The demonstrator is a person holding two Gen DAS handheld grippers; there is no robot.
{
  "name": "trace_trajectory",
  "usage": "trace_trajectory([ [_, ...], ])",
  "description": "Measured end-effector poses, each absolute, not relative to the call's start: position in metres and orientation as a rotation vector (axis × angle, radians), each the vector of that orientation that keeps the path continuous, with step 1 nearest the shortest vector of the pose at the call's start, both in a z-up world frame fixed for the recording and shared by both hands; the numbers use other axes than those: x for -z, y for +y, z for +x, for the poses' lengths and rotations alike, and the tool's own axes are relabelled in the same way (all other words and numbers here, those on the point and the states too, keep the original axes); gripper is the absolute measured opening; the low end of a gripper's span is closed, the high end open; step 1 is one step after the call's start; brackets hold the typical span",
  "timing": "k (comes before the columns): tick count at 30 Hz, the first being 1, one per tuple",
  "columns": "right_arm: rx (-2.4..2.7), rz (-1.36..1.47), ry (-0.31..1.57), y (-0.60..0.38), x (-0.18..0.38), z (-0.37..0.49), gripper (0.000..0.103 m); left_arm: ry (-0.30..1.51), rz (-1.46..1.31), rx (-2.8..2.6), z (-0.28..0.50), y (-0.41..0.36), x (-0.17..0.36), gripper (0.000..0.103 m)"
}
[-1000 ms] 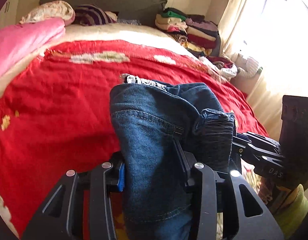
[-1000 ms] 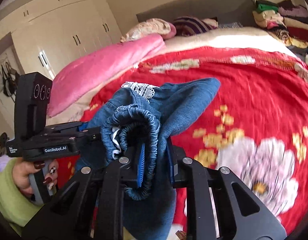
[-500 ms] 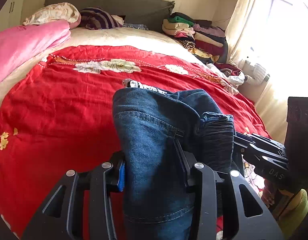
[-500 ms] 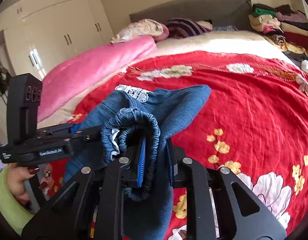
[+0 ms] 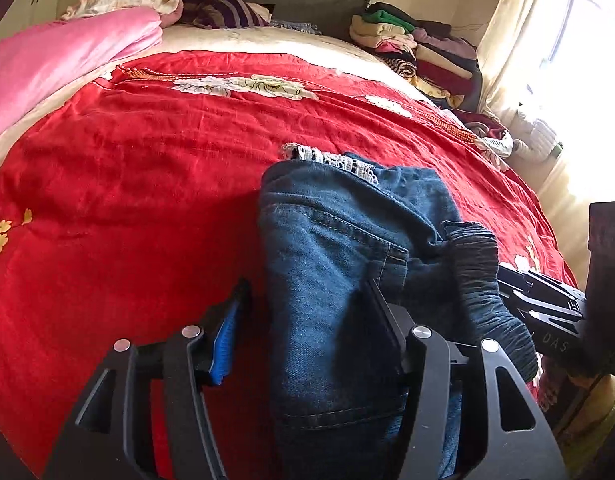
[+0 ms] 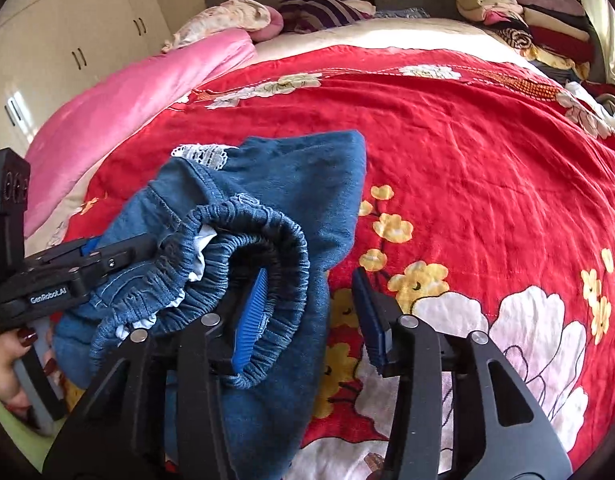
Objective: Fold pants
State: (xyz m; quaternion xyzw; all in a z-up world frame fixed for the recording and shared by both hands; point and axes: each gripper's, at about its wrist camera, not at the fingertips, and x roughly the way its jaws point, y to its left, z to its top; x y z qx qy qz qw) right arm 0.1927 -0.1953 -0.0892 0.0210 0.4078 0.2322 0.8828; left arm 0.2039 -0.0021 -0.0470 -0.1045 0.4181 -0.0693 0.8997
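left wrist view: the left gripper (image 5: 307, 304) has its jaws opening, set apart. the jeans (image 5: 339, 280) hang between them, lying against the right finger, while the blue-padded left finger (image 5: 223, 344) stands clear of the cloth with red bedspread (image 5: 127, 200) showing in the gap. the jeans' far end with lace trim (image 5: 331, 158) lies on the bed ahead of the gripper. the right gripper (image 5: 547, 308) shows at the right, by the elastic waistband (image 5: 483, 280).

right wrist view: the right gripper (image 6: 307, 300) is opening too. the waistband (image 6: 267, 240) loops over its left finger (image 6: 247, 320); the right finger (image 6: 371, 320) is clear of the denim, over the bedspread's flowers. the left gripper (image 6: 67, 276) reaches in from the left, held by a hand (image 6: 11, 360). a pink quilt (image 6: 127, 96) lies far ahead to the left.
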Motion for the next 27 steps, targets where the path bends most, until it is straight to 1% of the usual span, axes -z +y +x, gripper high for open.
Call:
trace_trajectory([
  [5,-0.469,0.032,0.848,-0.194,0.088,0.191,0.040,0.867,-0.215,0.143,0.205,-0.002,0.047,0.056],
  [8,-0.455,0.036,0.844,-0.196,0.085,0.190,0.047,0.868,-0.216,0.142,0.204,-0.002,0.047,0.057],
  [9,-0.450,0.038,0.840,-0.197,0.083,0.189,0.052,0.866,-0.214,0.139,0.203,-0.002,0.046,0.058],
  [10,-0.443,0.042,0.835,-0.198,0.081,0.188,0.061,0.864,-0.212,0.139,0.202,-0.002,0.045,0.058],
  [11,-0.434,0.050,0.830,-0.201,0.078,0.186,0.067,0.864,-0.209,0.139,0.201,-0.002,0.044,0.058],
  [12,-0.432,0.060,0.822,-0.203,0.075,0.184,0.075,0.861,-0.207,0.139,0.199,-0.002,0.042,0.058],
  [13,-0.430,0.067,0.815,-0.205,0.073,0.183,0.078,0.859,-0.204,0.137,0.197,-0.002,0.040,0.058],
  [14,-0.429,0.073,0.807,-0.207,0.070,0.180,0.079,0.858,-0.201,0.136,0.195,-0.002,0.038,0.060],
  [15,-0.430,0.077,0.801,-0.209,0.068,0.177,0.084,0.856,-0.198,0.133,0.192,-0.002,0.036,0.070],
  [16,-0.430,0.079,0.794,-0.210,0.065,0.174,0.087,0.852,-0.196,0.130,0.190,-0.002,0.033,0.076],
  [18,-0.430,0.080,0.771,-0.213,0.058,0.166,0.089,0.837,-0.193,0.130,0.183,-0.002,0.025,0.083],
  [20,-0.419,0.078,0.738,-0.215,0.051,0.157,0.091,0.824,-0.181,0.127,0.177,-0.004,0.017,0.083],
  [21,-0.410,0.077,0.721,-0.217,0.047,0.153,0.091,0.820,-0.176,0.125,0.174,-0.005,0.013,0.092],
  [22,-0.404,0.080,0.703,-0.219,0.043,0.148,0.093,0.817,-0.170,0.119,0.171,-0.006,0.010,0.098],
  [27,-0.388,0.109,0.612,-0.233,0.017,0.120,0.094,0.759,-0.146,0.088,0.144,-0.009,-0.014,0.099],
])
